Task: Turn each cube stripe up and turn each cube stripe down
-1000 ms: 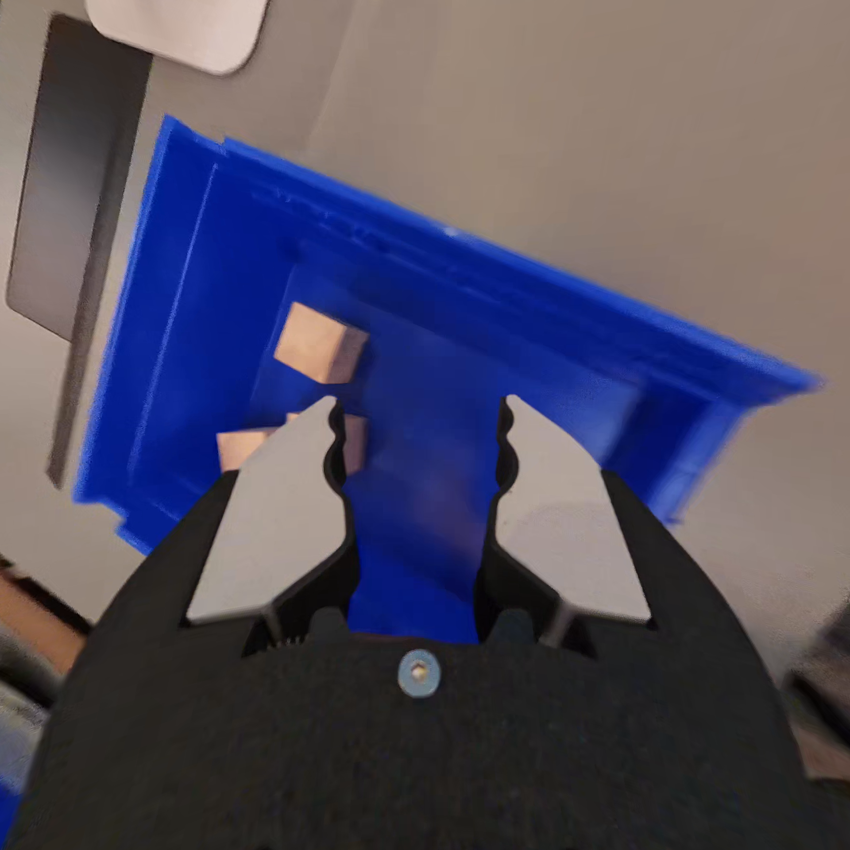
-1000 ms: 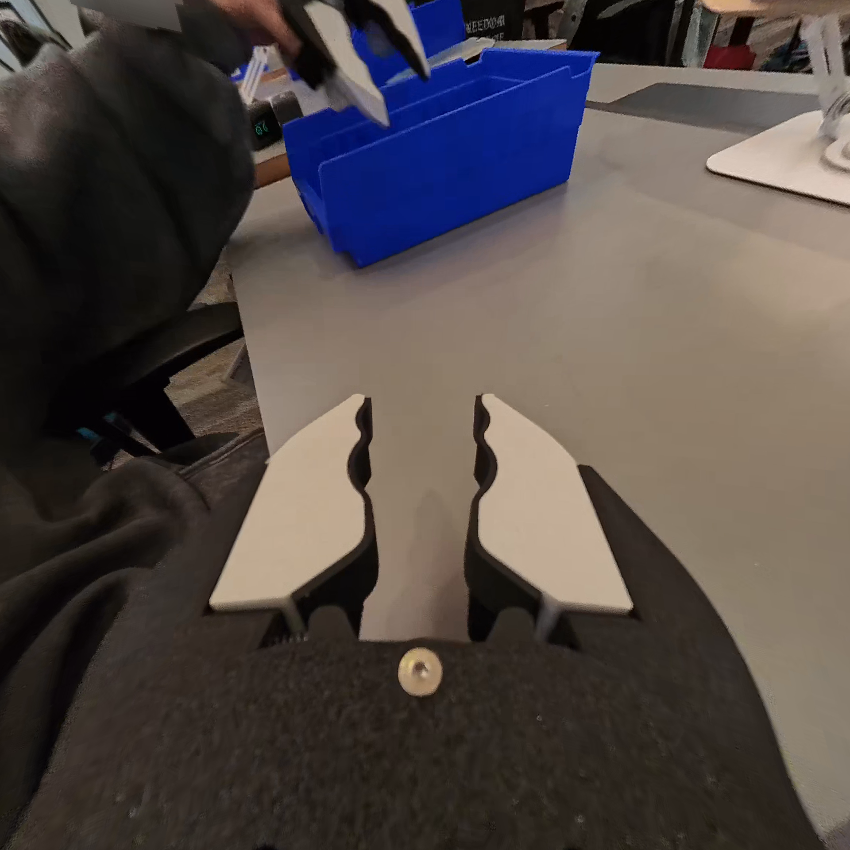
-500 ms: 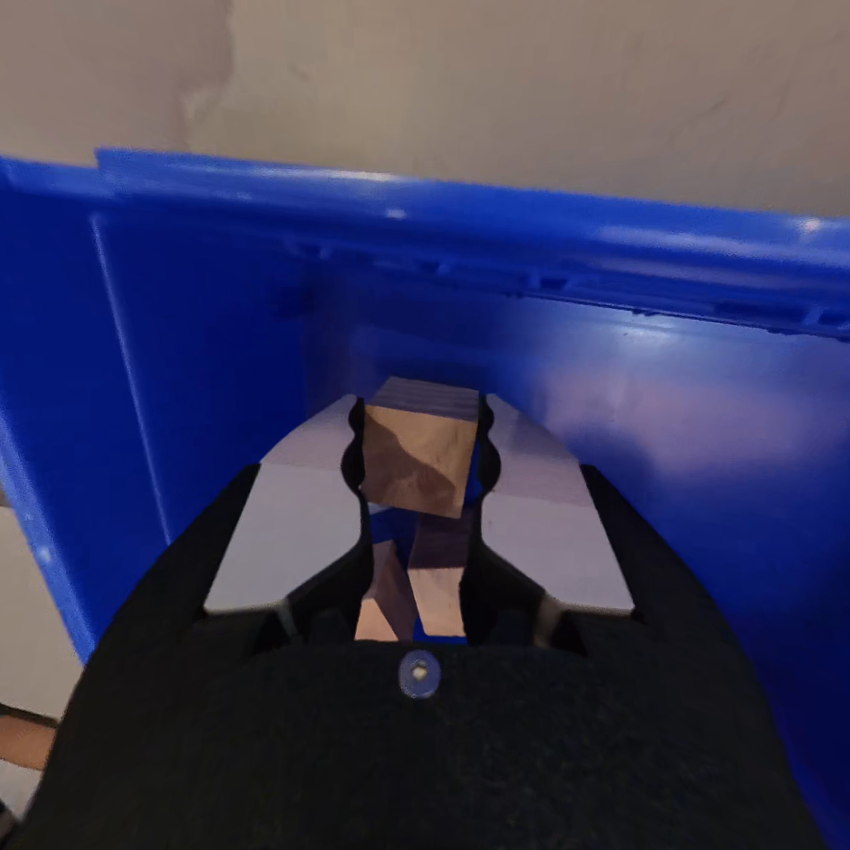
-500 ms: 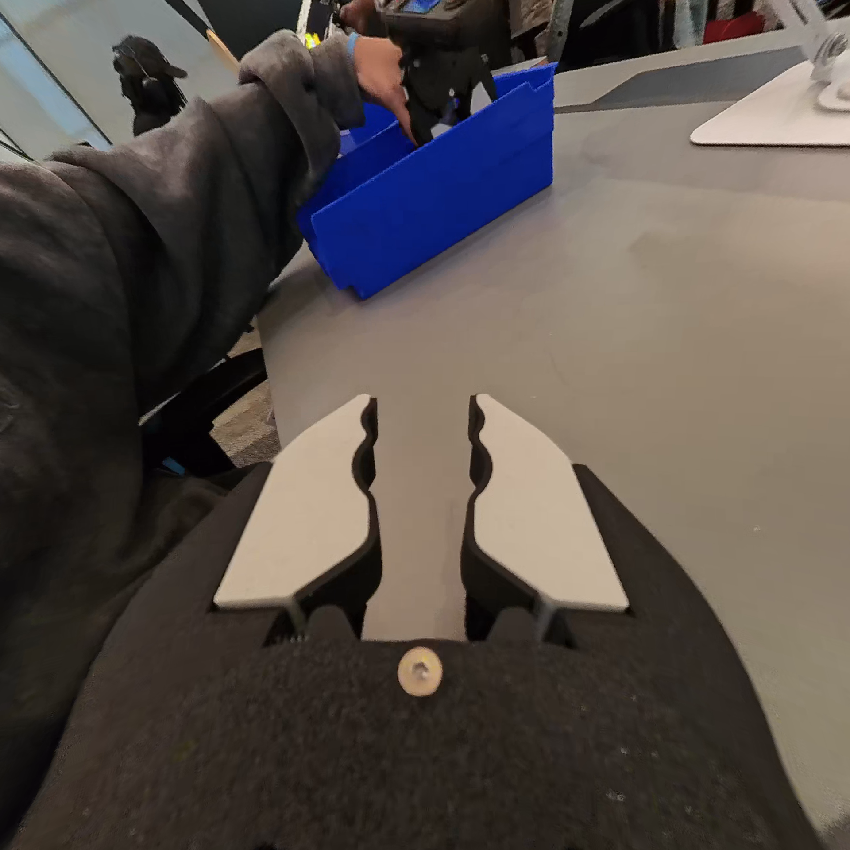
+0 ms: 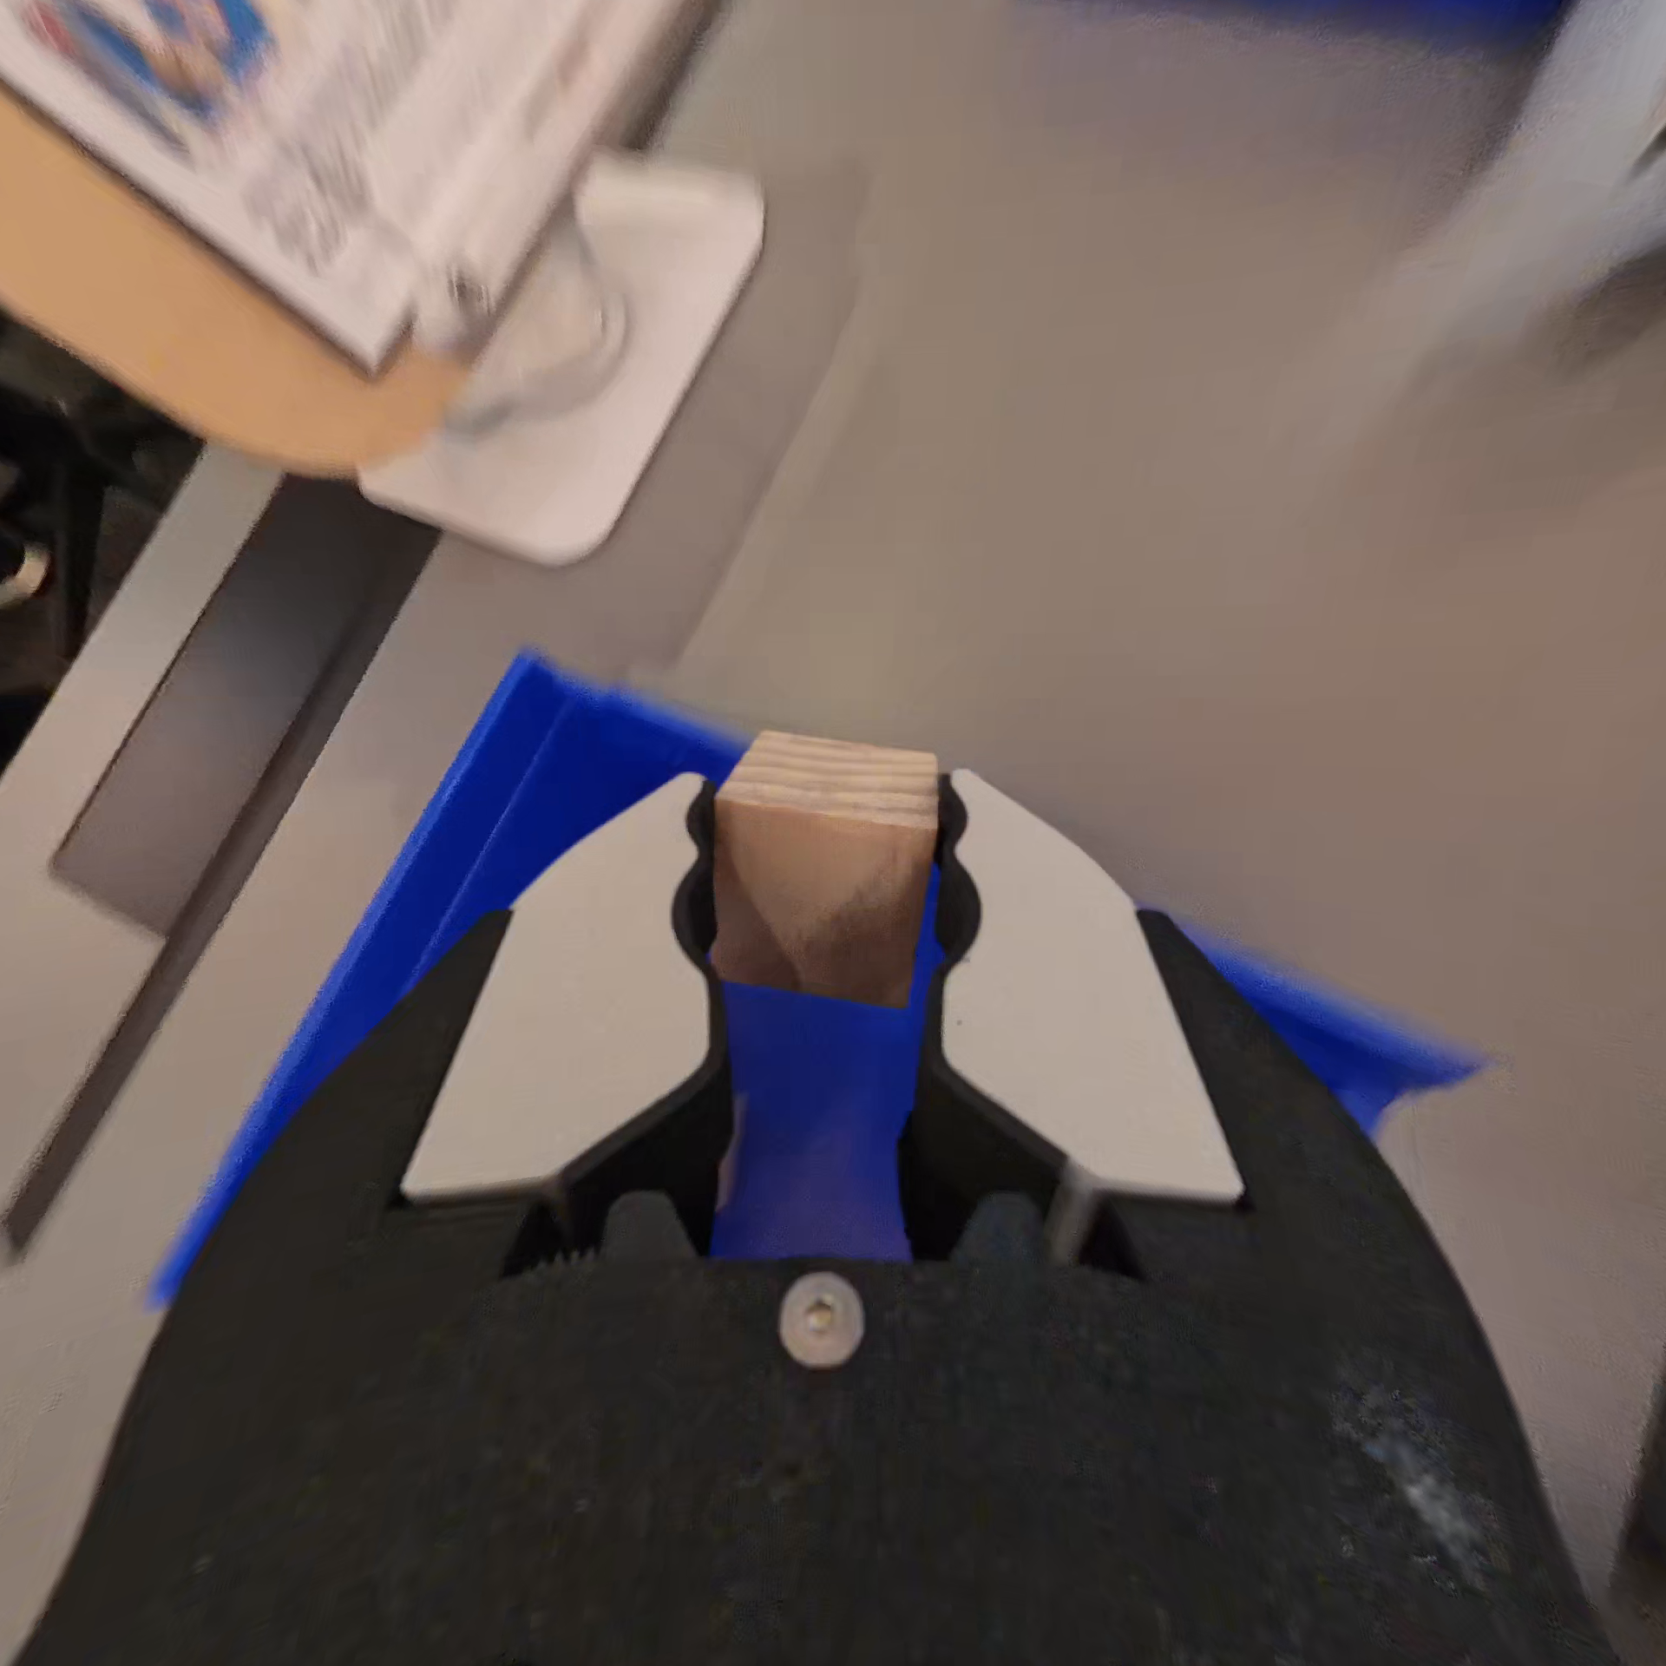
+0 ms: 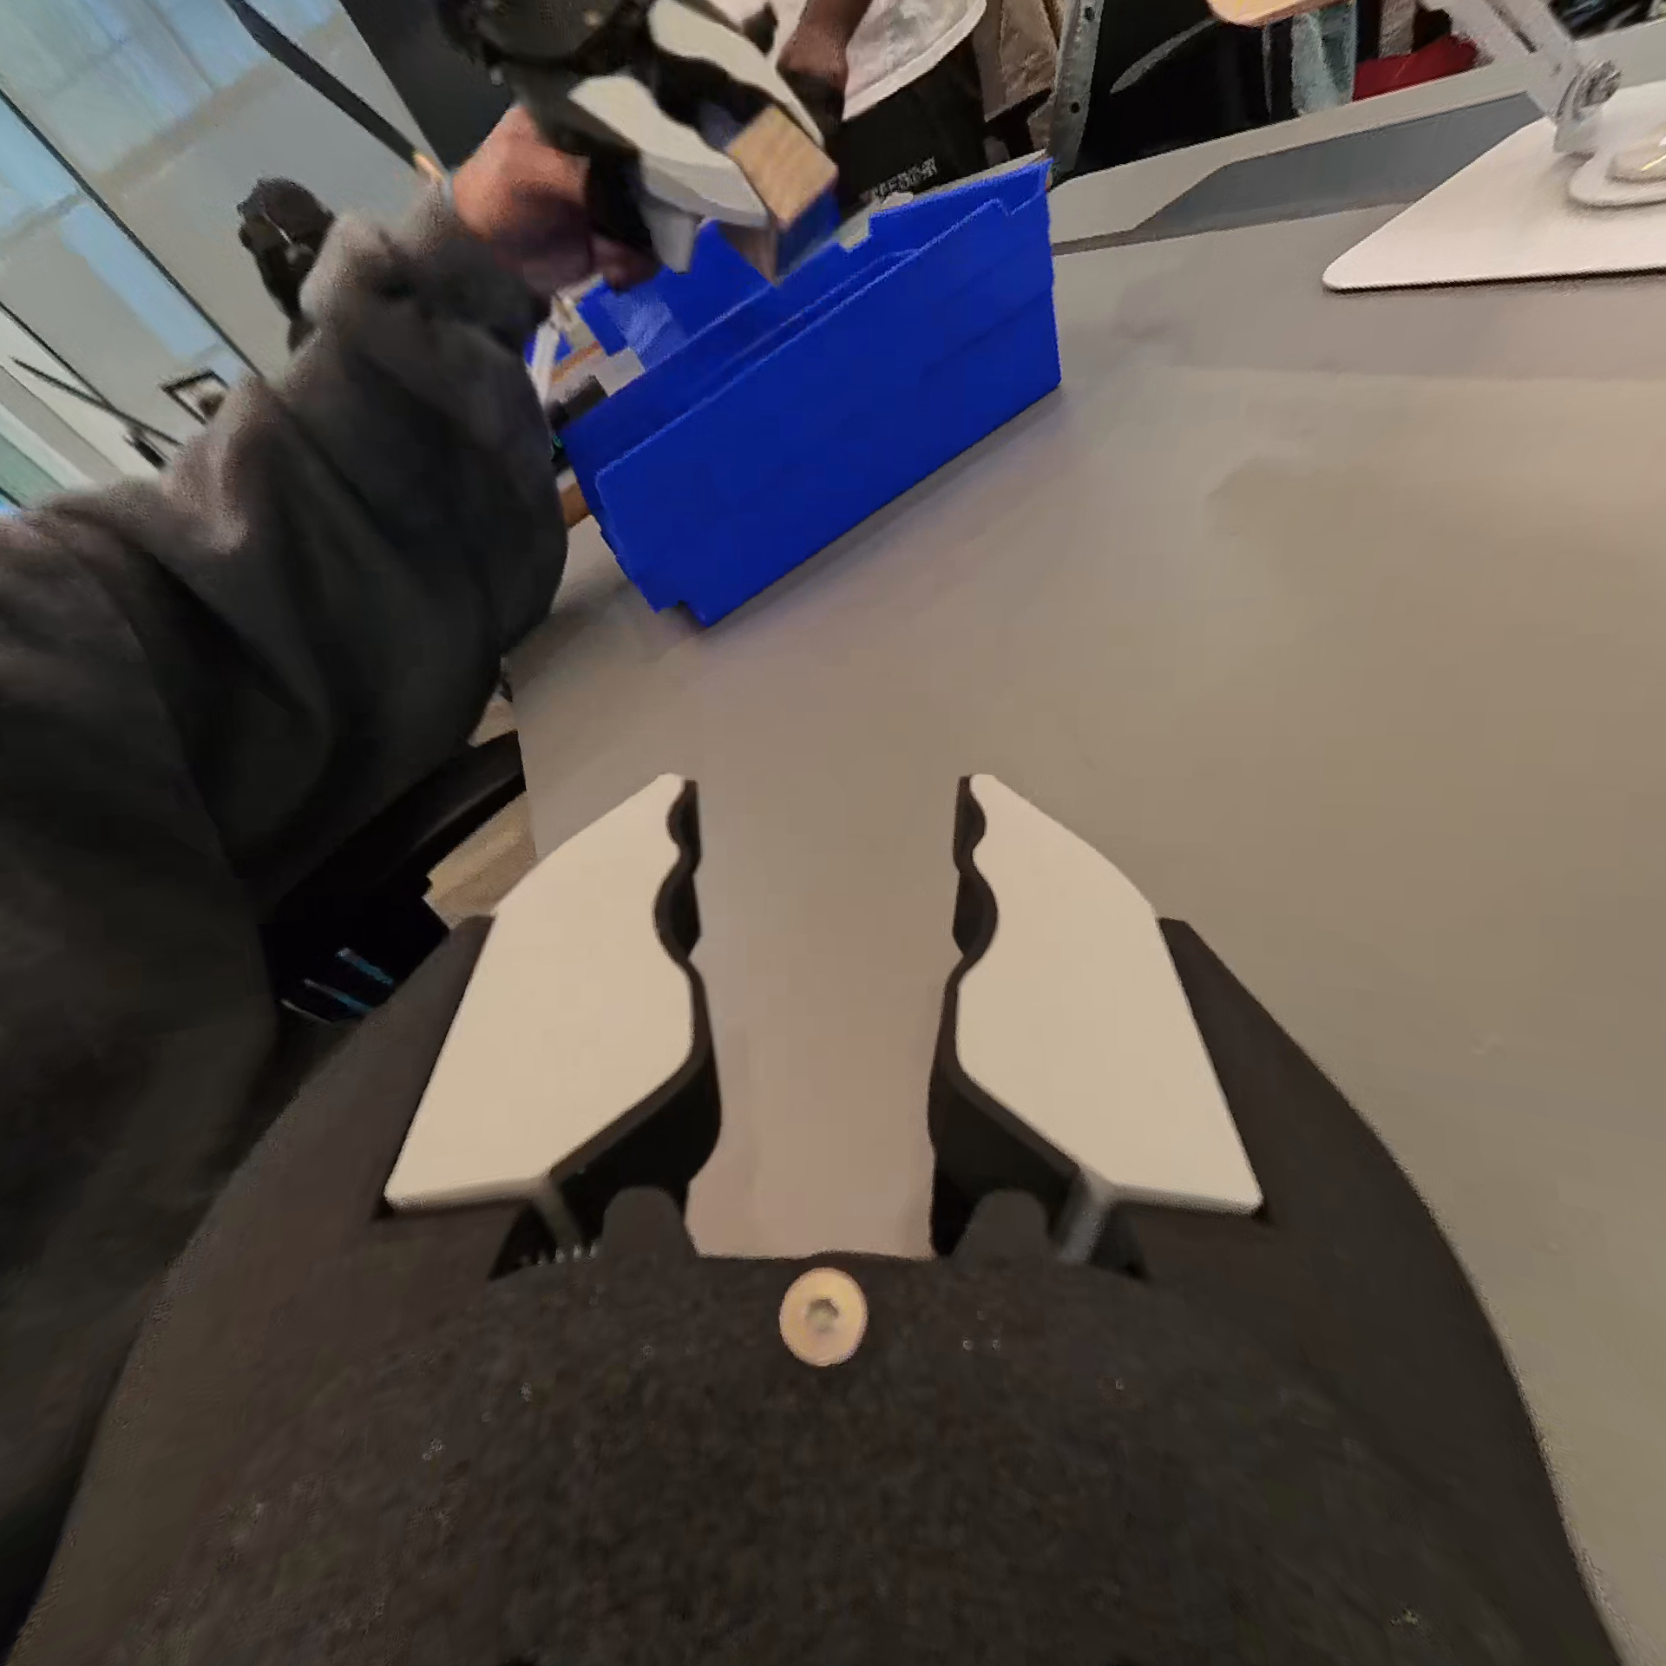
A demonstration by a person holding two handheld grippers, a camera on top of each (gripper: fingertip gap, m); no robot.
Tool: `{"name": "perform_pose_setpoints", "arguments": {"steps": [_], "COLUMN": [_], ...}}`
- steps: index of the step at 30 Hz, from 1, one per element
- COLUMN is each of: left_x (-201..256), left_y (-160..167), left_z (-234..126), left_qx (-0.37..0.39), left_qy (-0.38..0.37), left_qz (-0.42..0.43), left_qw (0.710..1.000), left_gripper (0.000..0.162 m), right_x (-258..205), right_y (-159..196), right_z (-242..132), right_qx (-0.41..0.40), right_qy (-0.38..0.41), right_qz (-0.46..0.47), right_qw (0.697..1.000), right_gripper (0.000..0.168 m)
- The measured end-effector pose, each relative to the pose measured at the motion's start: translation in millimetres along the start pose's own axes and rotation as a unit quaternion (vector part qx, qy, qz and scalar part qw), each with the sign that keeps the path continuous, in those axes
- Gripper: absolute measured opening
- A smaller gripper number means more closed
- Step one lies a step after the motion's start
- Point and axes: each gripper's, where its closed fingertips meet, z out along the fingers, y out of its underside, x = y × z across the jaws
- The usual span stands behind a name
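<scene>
- One wooden cube [image 5: 822, 888] is clamped between the fingertips of the left gripper [image 5: 825, 811], held above the blue bin [image 5: 505, 865] just below it.
- One white stand base [image 5: 577, 388] sits ahead-left of that gripper on the grey table [image 5: 1172, 505].
- The right gripper [image 6: 825, 802] hangs over bare table, jaws apart and empty; the bin lies well ahead-left of it, with a dark sleeve [image 6: 270, 631] at its left.
</scene>
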Motion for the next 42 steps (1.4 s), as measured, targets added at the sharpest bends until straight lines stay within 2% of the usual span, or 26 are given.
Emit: {"name": "perform_pose_setpoints", "arguments": {"steps": [2, 4, 7, 9, 12, 17, 20, 23, 25, 26, 30, 31, 33, 35, 38, 40, 42], "left_x": [35.4, 68.5, 124.6, 158.9, 190.1, 214.3, 223.4, 226.8, 222.9, 221.7, 219.5, 229.8, 274.1, 296.1, 301.0, 303.1, 303.2], "left_y": [-44.3, -86.1, -131.0, -151.3, -167.3, -178.6, -184.2, -180.3, -170.3, -161.0, -93.6, -75.4, -57.0, -52.2, -60.9, -62.0, -58.2], "left_z": [-5.9, -10.8, -5.8, 4.2, 23.4, 44.4, 51.5, 49.1, 42.0, 38.5, 45.2, 52.1, 58.5, 59.7, 57.2, 57.6, 59.5], "left_qx": [0.111, 0.214, 0.303, 0.331, 0.338, 0.339, 0.351, 0.355, 0.350, 0.343, 0.296, 0.278, 0.259, 0.244, 0.258, 0.258, 0.253], "left_qy": [0.018, 0.032, 0.102, 0.150, 0.177, 0.221, 0.226, 0.227, 0.203, 0.183, 0.048, 0.050, 0.153, 0.201, 0.185, 0.176, 0.166], "left_qz": [-0.063, -0.126, -0.183, -0.195, -0.189, -0.179, -0.163, -0.164, -0.173, -0.172, -0.185, -0.192, -0.180, -0.171, -0.126, -0.111, -0.106], "left_qw": [0.992, 0.968, 0.930, 0.911, 0.905, 0.897, 0.894, 0.892, 0.898, 0.905, 0.936, 0.940, 0.937, 0.933, 0.940, 0.944, 0.947], "left_gripper": [0.045, 0.045, 0.045, 0.045, 0.045, 0.045, 0.045, 0.047, 0.088, 0.095, 0.088, 0.089, 0.098, 0.098, 0.087, 0.086, 0.086], "right_x": [-0.6, -5.8, -22.7, -37.2, -58.2, -63.3, -66.8, -66.6, -63.0, -60.6, -47.6, -45.3, -38.6, -30.4, -18.4, -3.1, 26.5], "right_y": [-9.6, -30.7, -69.2, -89.5, -105.6, -102.7, -96.7, -95.5, -95.2, -94.0, -87.4, -84.9, -77.9, -74.9, -94.1, -119.2, -146.6], "right_z": [9.3, 19.0, 33.2, 41.1, 45.1, 44.4, 39.9, 33.0, 28.1, 26.0, 17.6, 15.9, 13.8, 11.8, -4.9, -34.7, -80.2], "right_qx": [0.014, 0.045, 0.104, 0.131, 0.158, 0.164, 0.151, 0.147, 0.151, 0.149, 0.140, 0.136, 0.119, 0.107, 0.120, 0.127, 0.129], "right_qy": [-0.018, -0.036, -0.064, -0.084, -0.125, -0.130, -0.154, -0.157, -0.148, -0.143, -0.108, -0.102, -0.081, -0.057, -0.010, 0.058, 0.164], "right_qz": [0.016, 0.009, -0.022, -0.044, -0.046, -0.048, -0.043, -0.046, -0.042, -0.041, -0.037, -0.035, -0.029, -0.020, -0.023, -0.046, -0.066], "right_qw": [1.000, 0.998, 0.992, 0.987, 0.978, 0.977, 0.976, 0.976, 0.977, 0.978, 0.984, 0.985, 0.989, 0.992, 0.992, 0.989, 0.976], "right_gripper": [0.067, 0.071, 0.079, 0.079, 0.078, 0.074, 0.045, 0.045, 0.045, 0.045, 0.045, 0.045, 0.045, 0.045, 0.045, 0.046, 0.046]}}
